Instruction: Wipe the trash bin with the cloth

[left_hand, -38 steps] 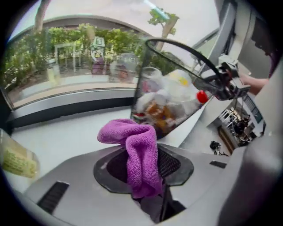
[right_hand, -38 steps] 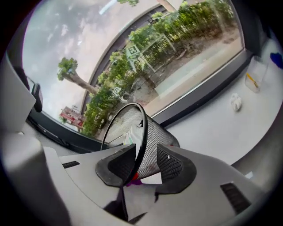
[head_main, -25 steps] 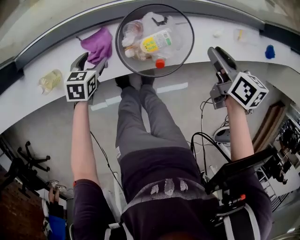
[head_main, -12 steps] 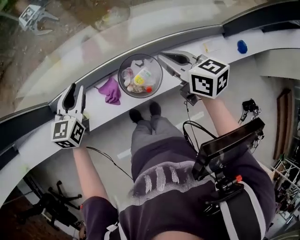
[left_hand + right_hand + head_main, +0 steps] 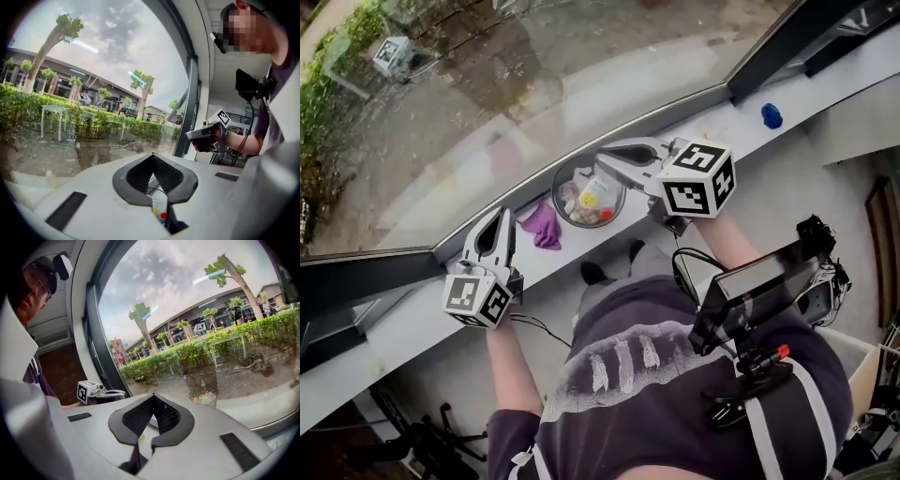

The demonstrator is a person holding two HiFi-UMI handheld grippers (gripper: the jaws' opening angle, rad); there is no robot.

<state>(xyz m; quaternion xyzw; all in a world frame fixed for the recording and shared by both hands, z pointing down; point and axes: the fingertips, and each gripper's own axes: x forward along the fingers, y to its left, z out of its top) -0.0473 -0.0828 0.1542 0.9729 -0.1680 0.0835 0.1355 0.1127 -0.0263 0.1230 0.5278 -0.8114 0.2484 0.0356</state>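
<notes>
In the head view, the round wire trash bin [image 5: 589, 196] stands on the white window ledge [image 5: 403, 323] with bottles and wrappers inside. The purple cloth [image 5: 543, 226] lies crumpled on the ledge just left of it. My left gripper [image 5: 502, 216] is raised left of the cloth, apart from it, jaws shut and empty. My right gripper [image 5: 604, 156] hovers above the bin's far rim, also shut on nothing. Both gripper views look out through the window. The left gripper [image 5: 152, 155] sees the right gripper [image 5: 206, 136]. The right gripper [image 5: 153, 397] sees the left gripper [image 5: 96, 391].
A large window pane [image 5: 487, 103] rises directly behind the ledge, with a dark frame post [image 5: 778, 37] at the right. A small blue object [image 5: 772, 115] sits on the ledge far right. A black screen [image 5: 764, 281] hangs at the person's chest.
Both grippers have lifted away from the ledge and closed their jaws with nothing in them. The left one has left the cloth. The head view has tilted up toward the window.
</notes>
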